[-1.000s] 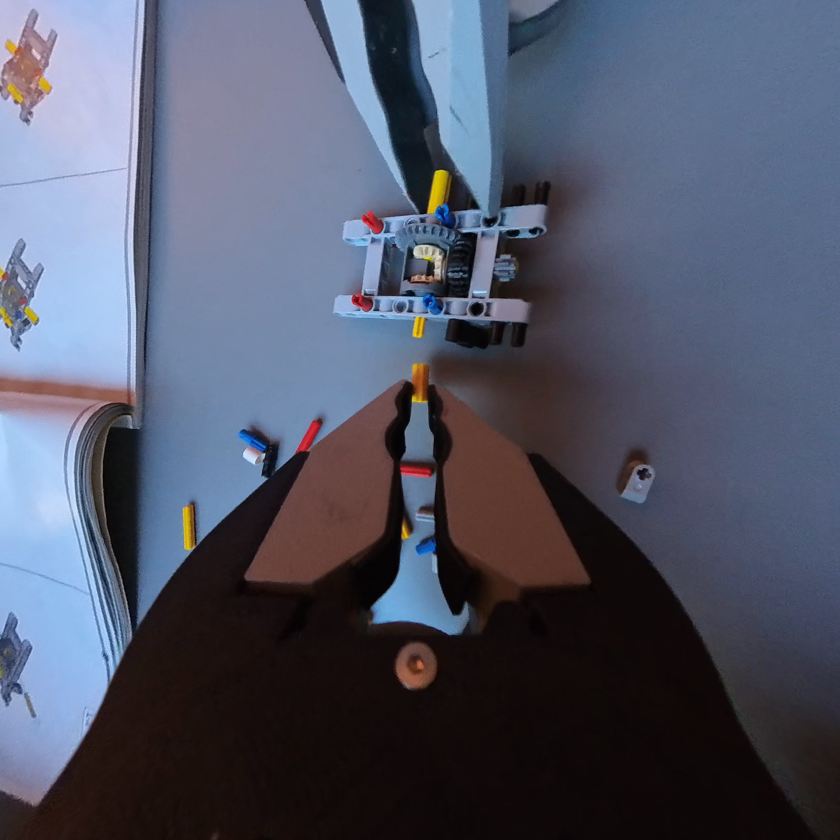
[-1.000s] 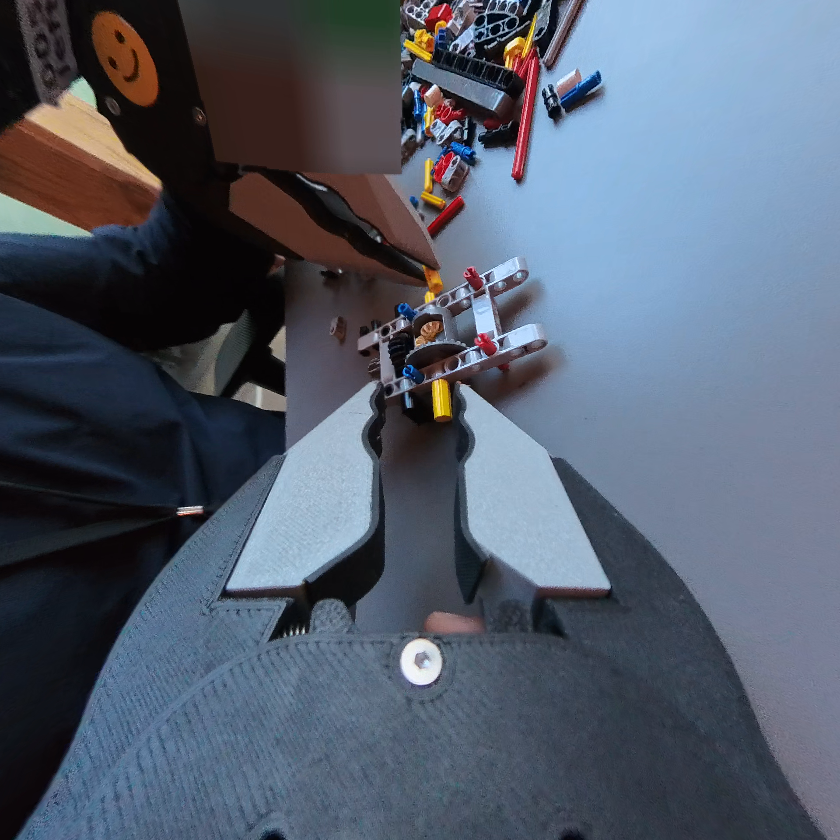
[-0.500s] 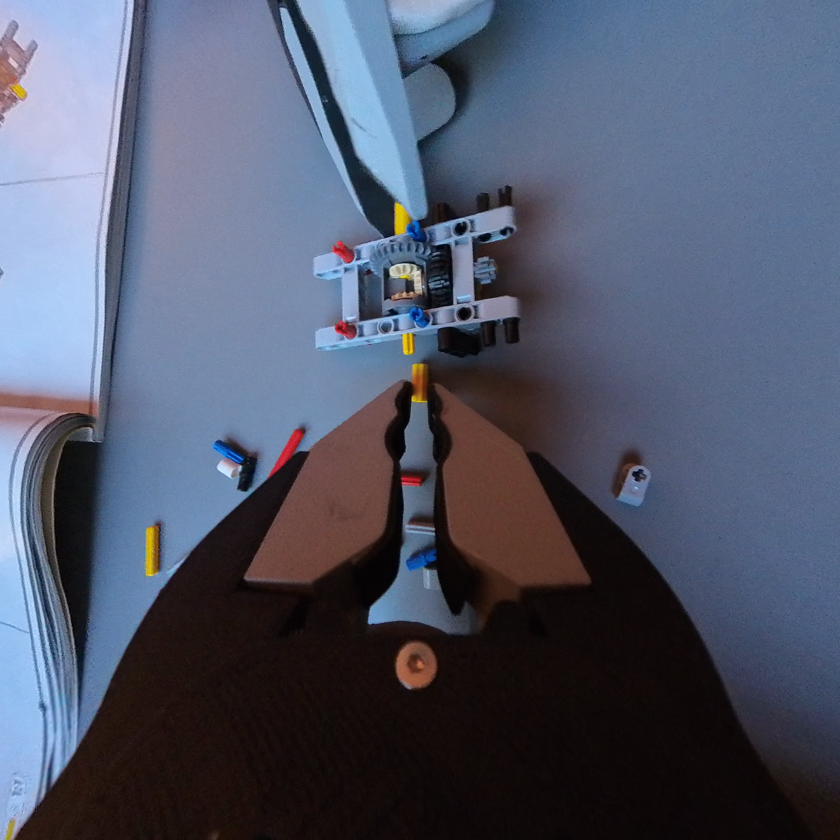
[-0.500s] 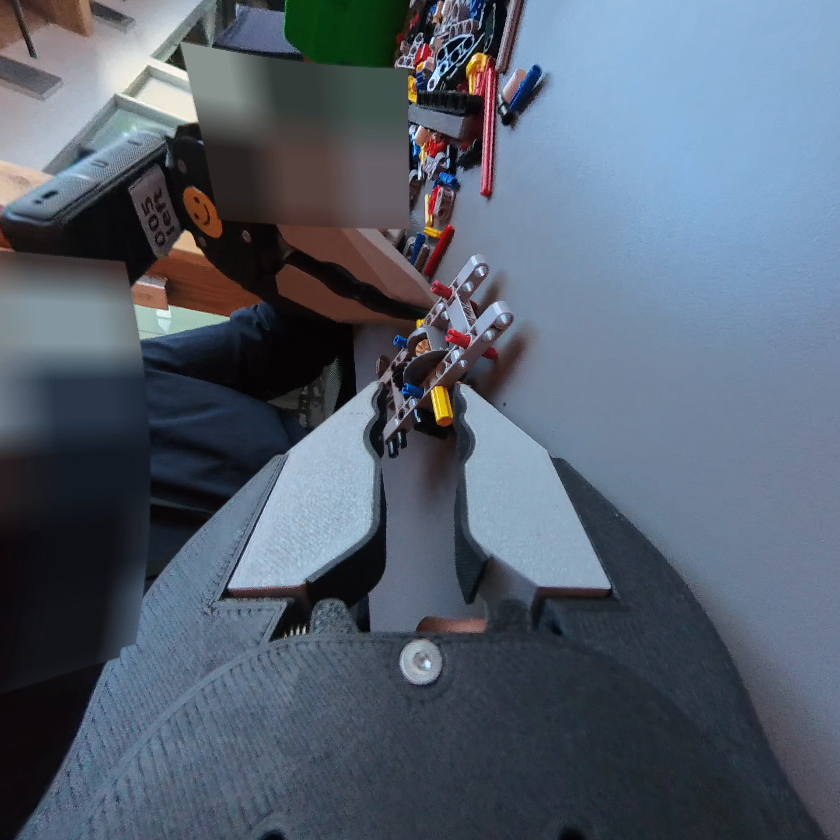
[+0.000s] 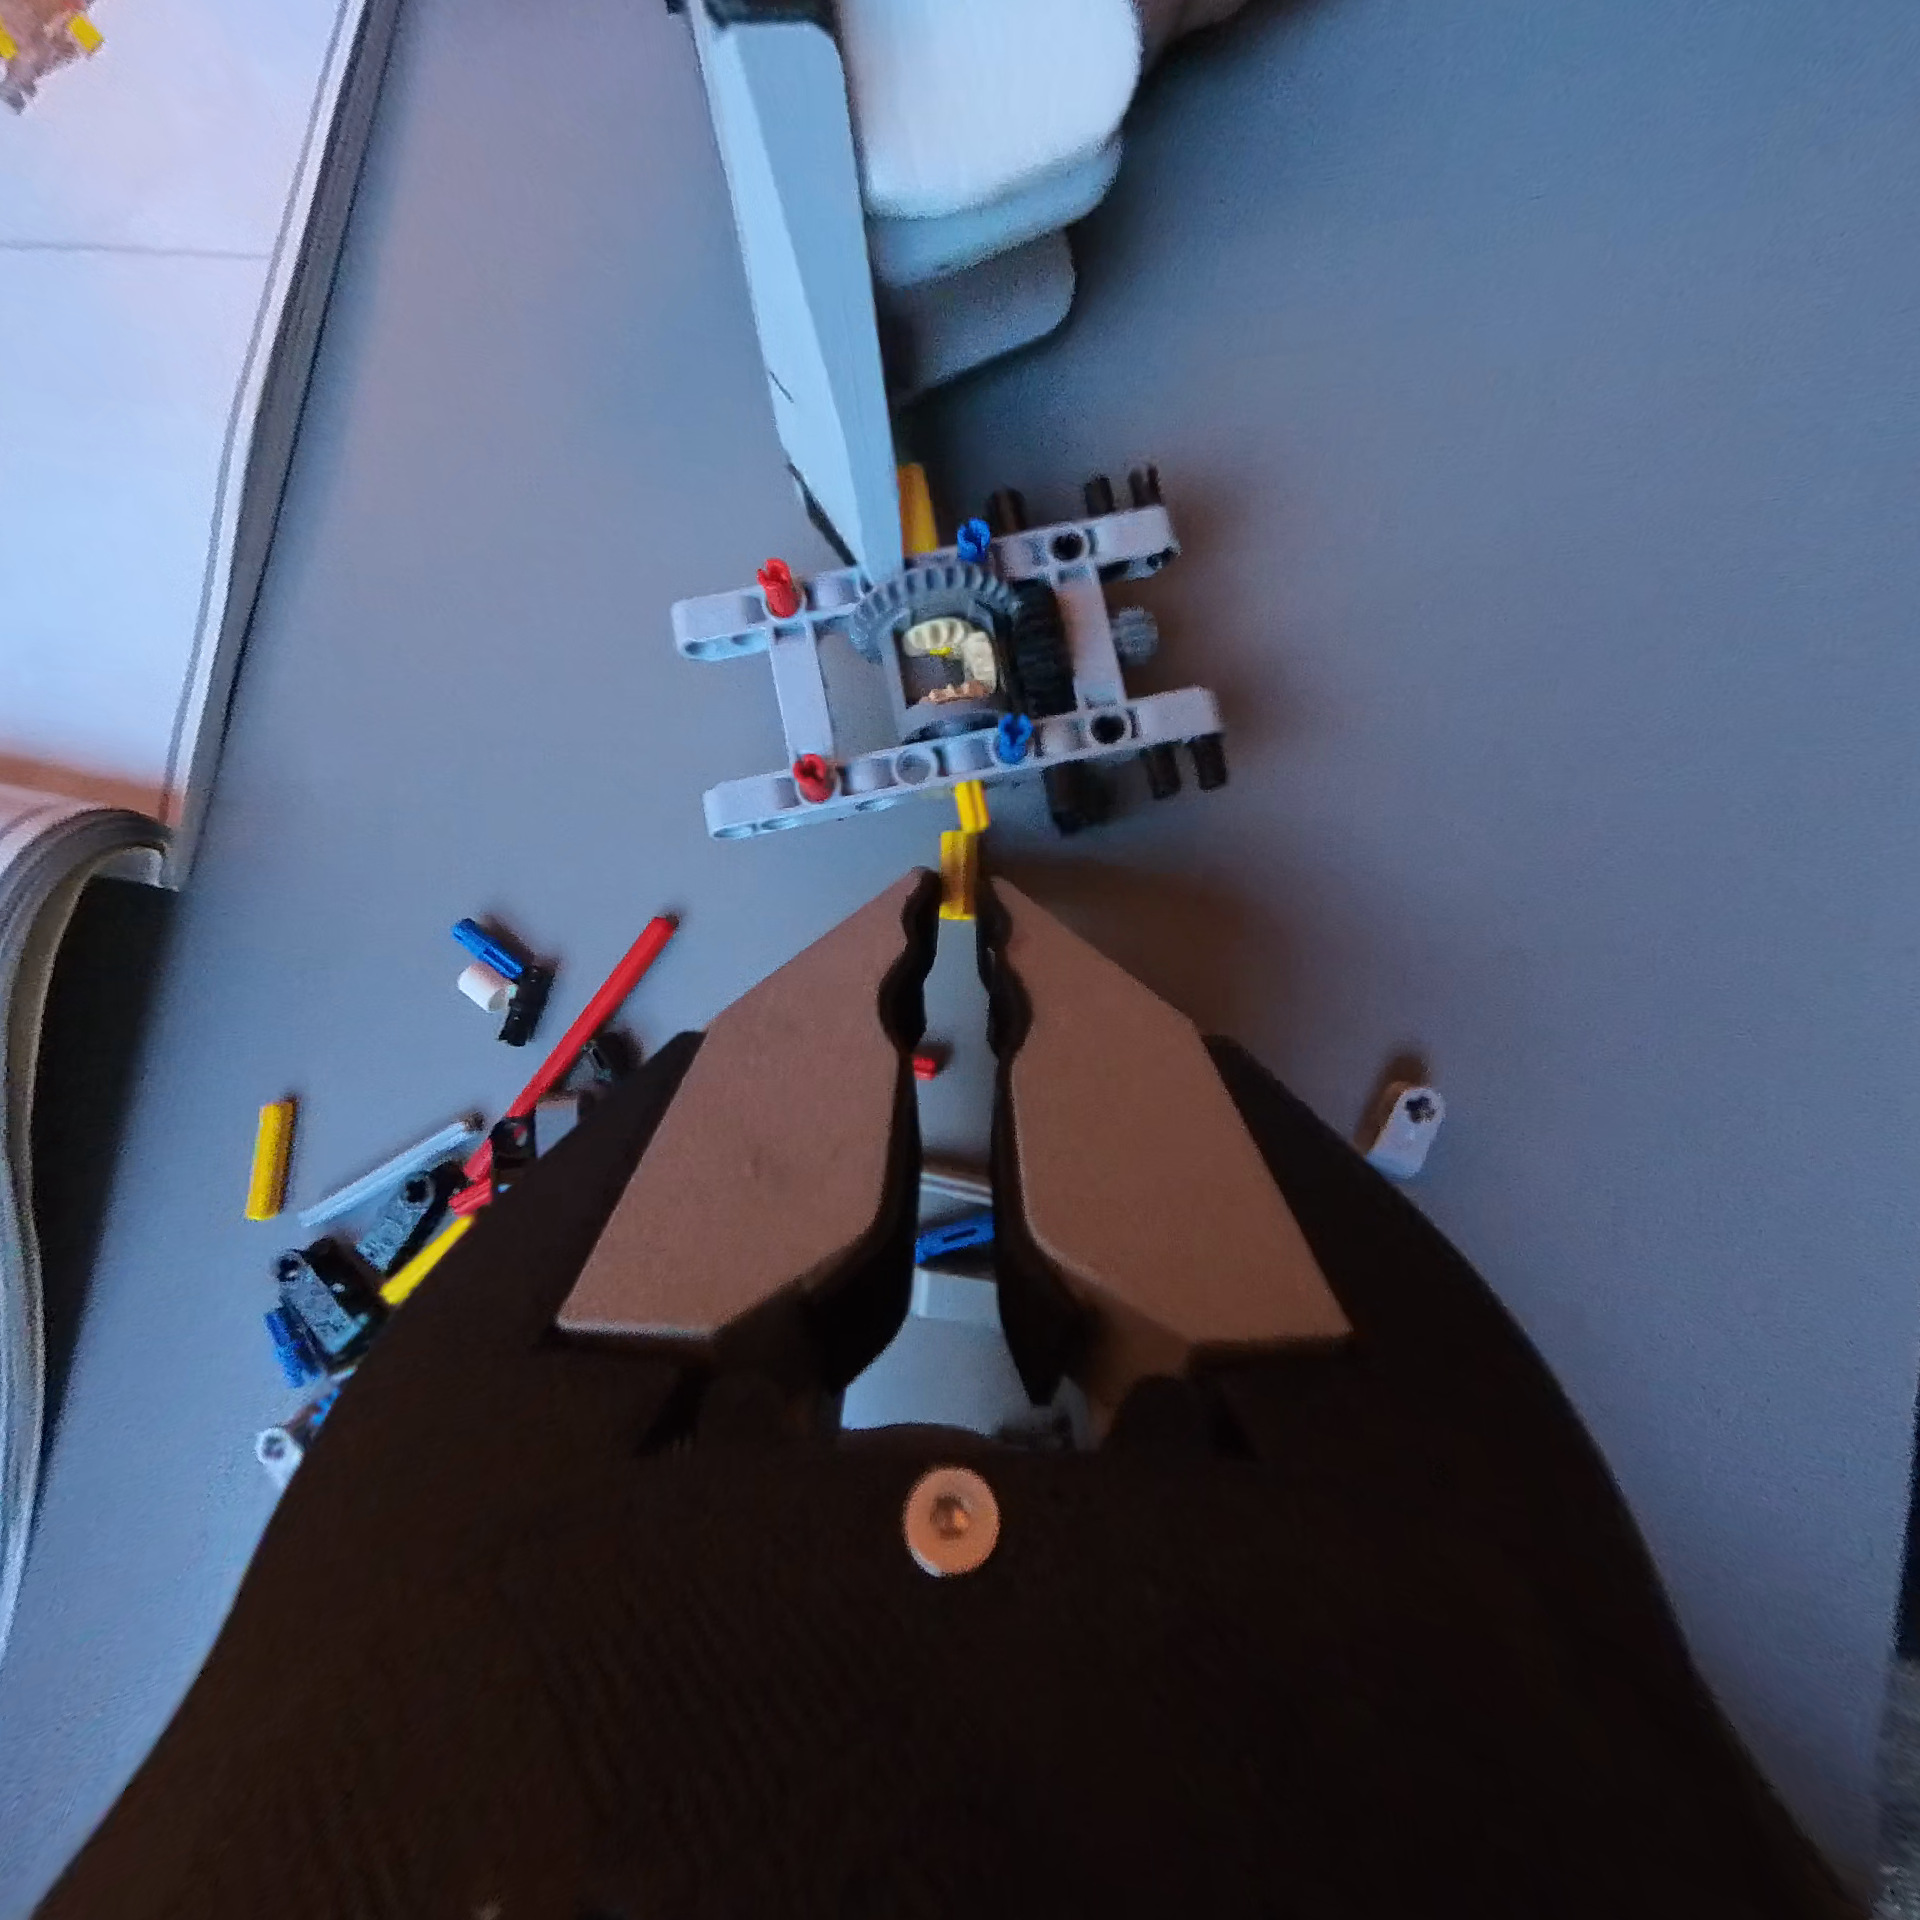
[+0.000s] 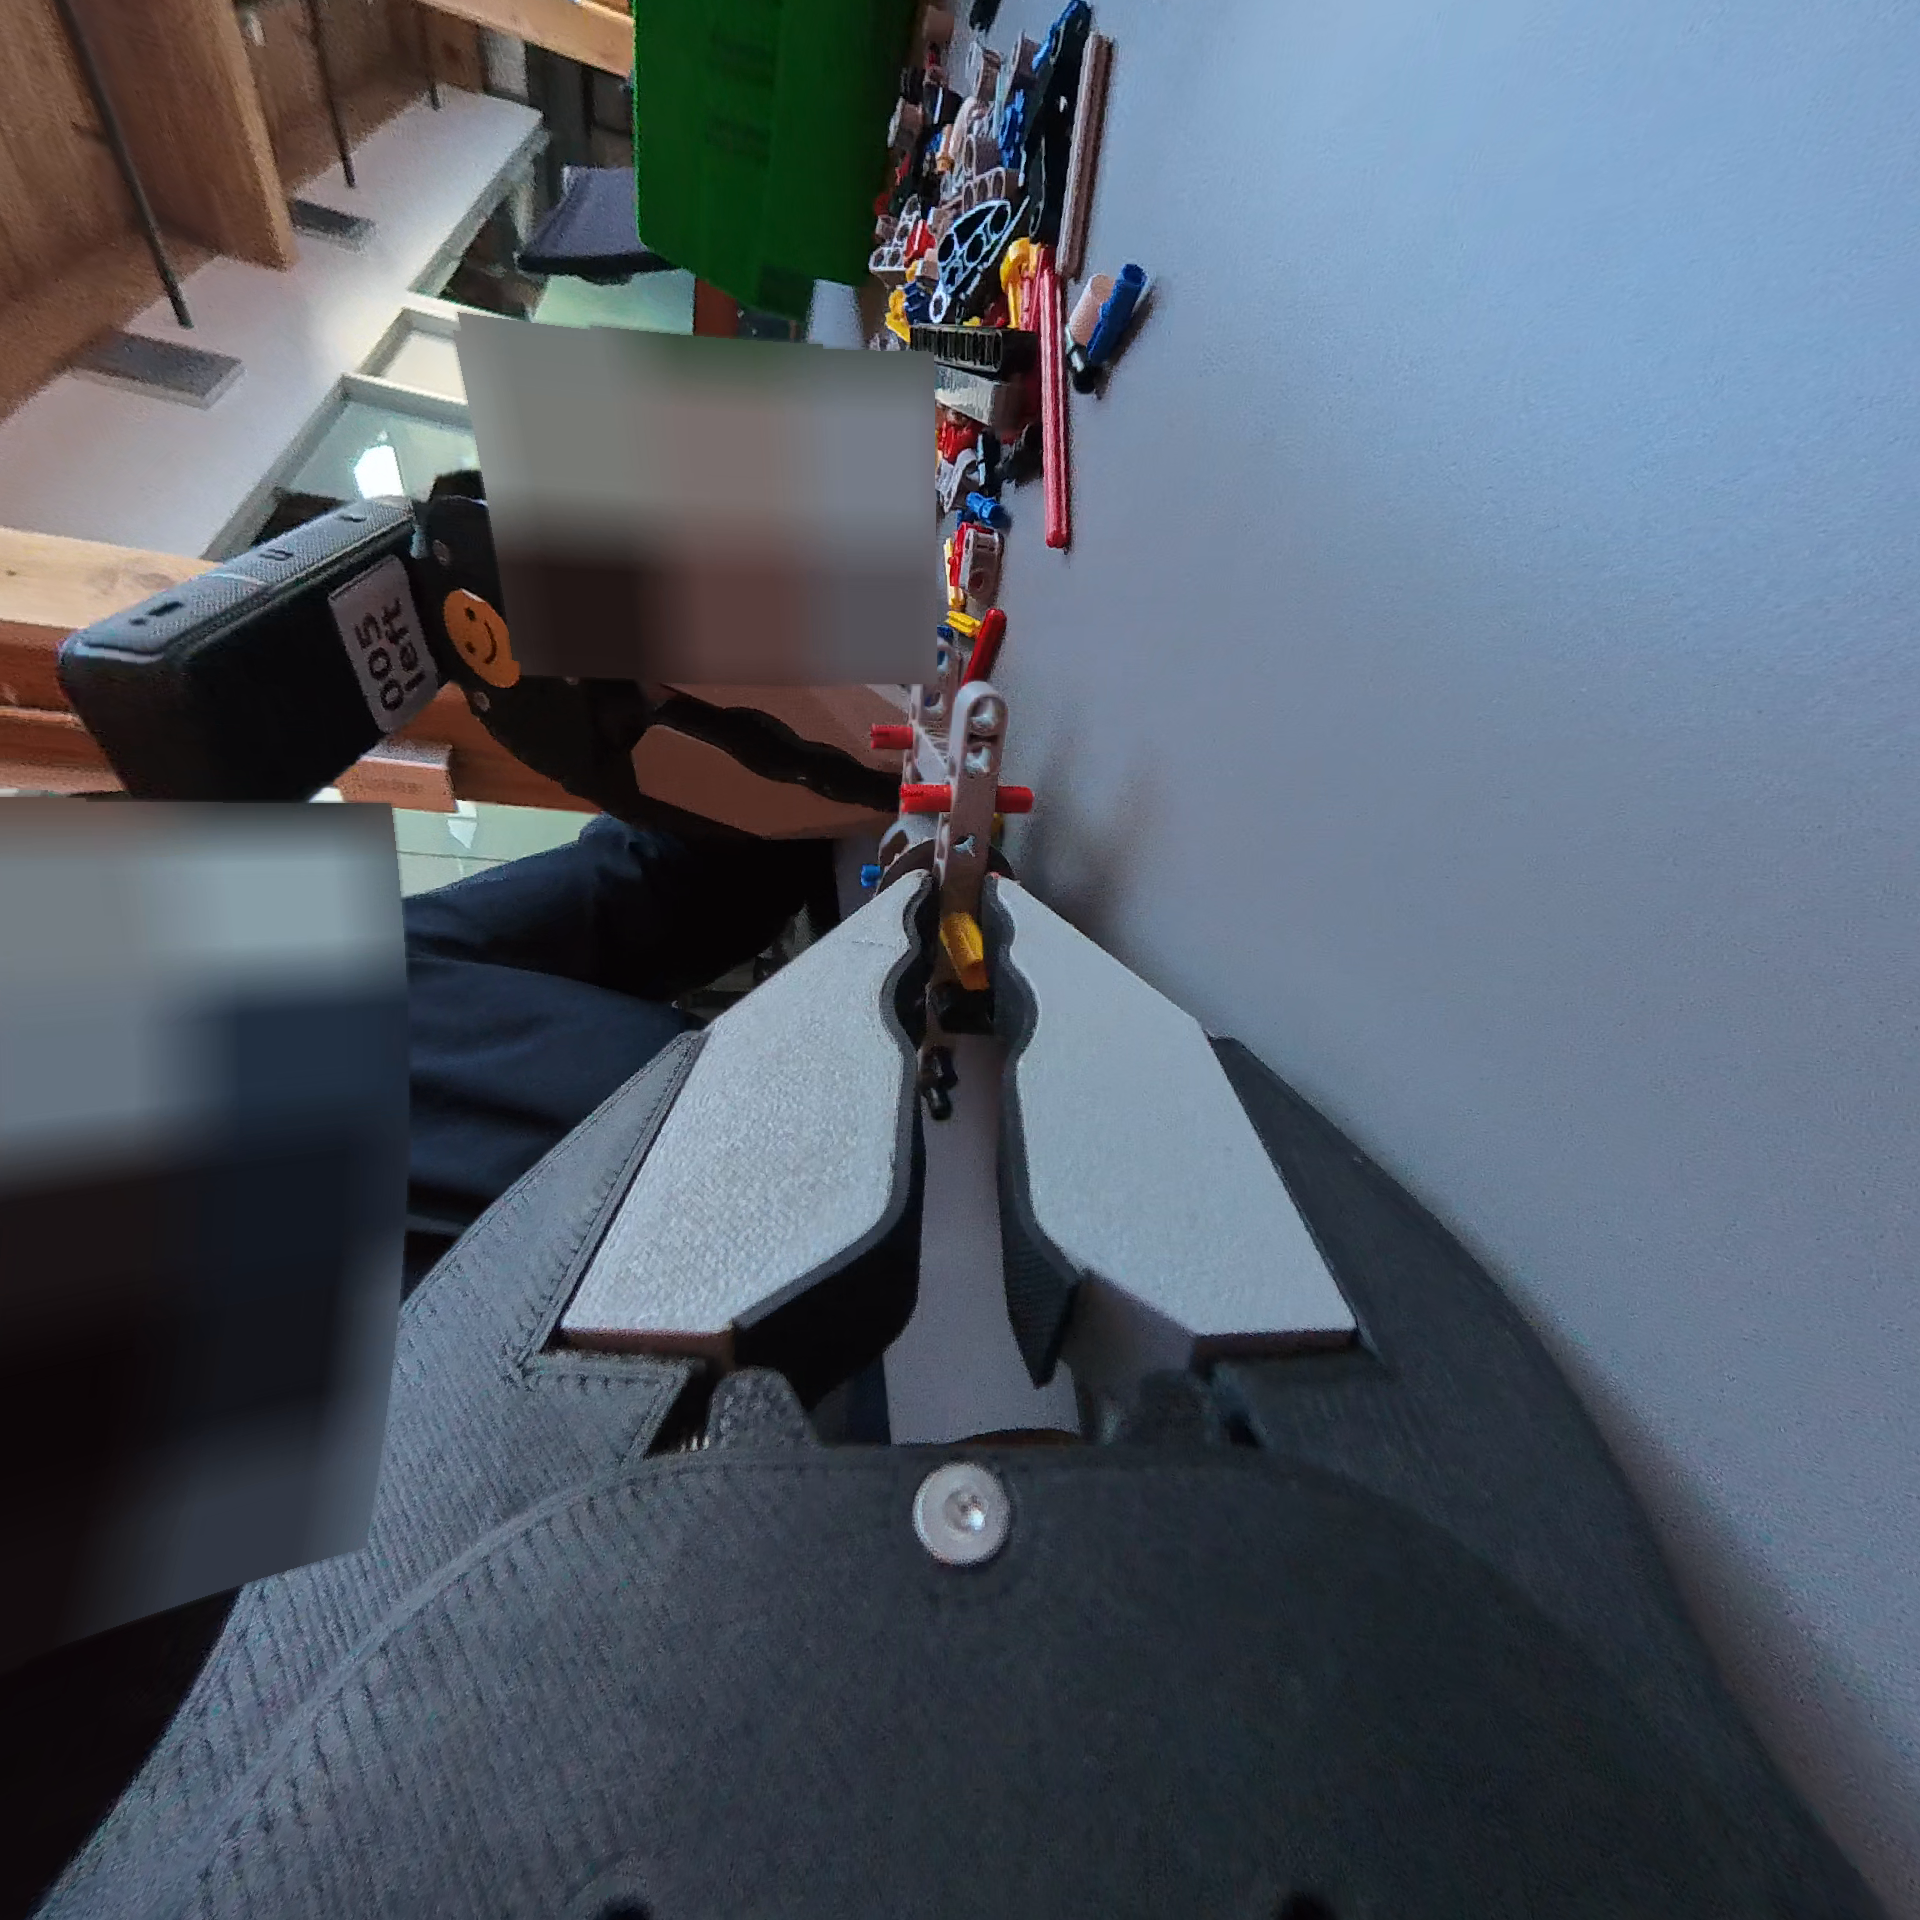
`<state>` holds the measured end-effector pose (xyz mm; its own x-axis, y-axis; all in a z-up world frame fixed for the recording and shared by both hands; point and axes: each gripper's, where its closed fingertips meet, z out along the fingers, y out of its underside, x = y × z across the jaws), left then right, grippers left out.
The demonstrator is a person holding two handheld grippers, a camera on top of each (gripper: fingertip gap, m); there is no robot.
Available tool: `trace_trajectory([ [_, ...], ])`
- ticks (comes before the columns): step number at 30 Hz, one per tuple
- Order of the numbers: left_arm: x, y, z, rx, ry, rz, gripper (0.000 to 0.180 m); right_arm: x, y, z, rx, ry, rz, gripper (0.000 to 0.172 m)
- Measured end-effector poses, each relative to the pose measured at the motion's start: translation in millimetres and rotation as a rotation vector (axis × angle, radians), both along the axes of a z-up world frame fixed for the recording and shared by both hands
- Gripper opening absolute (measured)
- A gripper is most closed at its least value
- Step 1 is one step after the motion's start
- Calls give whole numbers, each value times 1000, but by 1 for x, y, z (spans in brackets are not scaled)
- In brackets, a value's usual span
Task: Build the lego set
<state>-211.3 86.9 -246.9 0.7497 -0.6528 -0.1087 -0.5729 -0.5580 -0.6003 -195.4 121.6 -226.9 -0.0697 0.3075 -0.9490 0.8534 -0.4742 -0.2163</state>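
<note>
On a grey table (image 5: pixel 1558 416), the left gripper (image 5: pixel 957 896) pinches a small yellow connector (image 5: pixel 957 878) just short of a grey geared frame (image 5: pixel 940 665), while the right gripper (image 6: pixel 957 902) is clamped on that frame's far beam (image 6: pixel 971 769), with loose pieces (image 5: pixel 499 977) scattered nearby.

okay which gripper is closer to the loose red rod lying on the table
Left. The left gripper hovers right beside the red rod, which lies just off its left finger. The right gripper is farther off, clamped on the grey frame.
</note>
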Motion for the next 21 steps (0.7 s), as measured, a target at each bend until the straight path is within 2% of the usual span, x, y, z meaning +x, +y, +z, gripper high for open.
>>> trace_trajectory([
  [8,-2,-4,1,61,52,64,5,6,-3,4,44,75,-3,4],
  [15,-7,-6,3,169,223,101,5,4,7,5,149,130,-82,4],
  [21,-11,3,16,226,239,146,5,4,6,5,201,144,-81,4],
])
